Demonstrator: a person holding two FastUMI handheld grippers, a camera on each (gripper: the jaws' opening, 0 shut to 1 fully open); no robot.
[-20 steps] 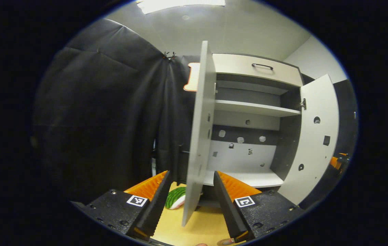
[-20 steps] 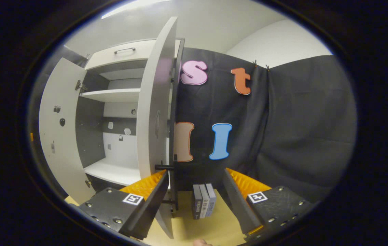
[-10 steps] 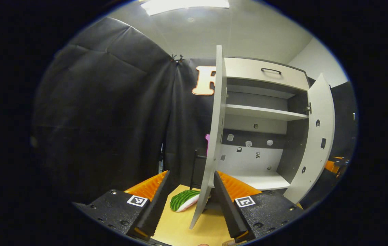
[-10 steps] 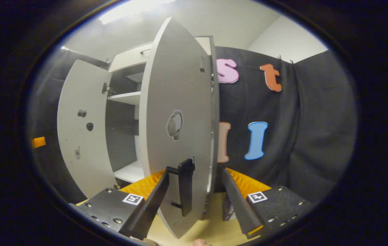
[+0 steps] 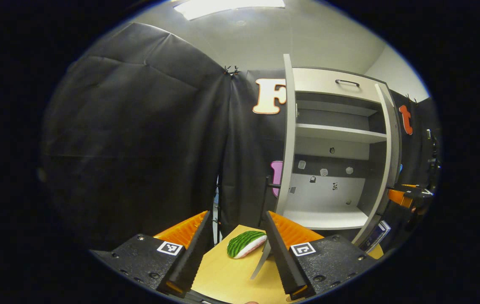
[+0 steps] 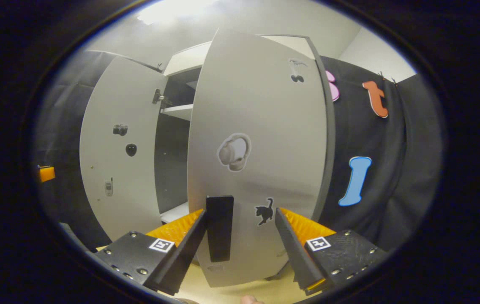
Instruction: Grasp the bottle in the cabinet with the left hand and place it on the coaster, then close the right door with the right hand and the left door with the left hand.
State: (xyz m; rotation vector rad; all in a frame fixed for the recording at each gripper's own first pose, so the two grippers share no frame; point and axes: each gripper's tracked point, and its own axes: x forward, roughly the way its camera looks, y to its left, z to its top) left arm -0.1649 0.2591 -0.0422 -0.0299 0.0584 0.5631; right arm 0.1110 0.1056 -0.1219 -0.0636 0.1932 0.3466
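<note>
Swung further shut since half a second back: right door [image 6: 261, 160], now broadside ahead of the right gripper [image 6: 240, 242], outer face and stickers showing, where before stood more edge-on. Black handle [image 6: 219, 228] upright just ahead of the right gripper, close beside its left finger [image 6: 183, 257]; touching or not, cannot tell. Right fingers spread apart, clamped on nothing. Left door [image 6: 115, 156] off to the left beyond, standing wide open, inner face showing.

From the left gripper view: left gripper [image 5: 233, 253] also parted, holding nothing, hovering over the wooden table [image 5: 227, 278]. Left door [image 5: 287, 139] seen edge-on straight ahead, bottom corner dipping near the right finger [image 5: 280, 257] (contact unclear). Green watermelon-slice toy [image 5: 246, 243] lying on the table between and just beyond the fingers. Cabinet [image 5: 333, 169] ahead to the right, shelves bare. Right door [image 5: 385, 164] seen thin at the far right, with the other gripper [image 5: 409, 196] just beyond its edge. Bottle and coaster not made out.
</note>
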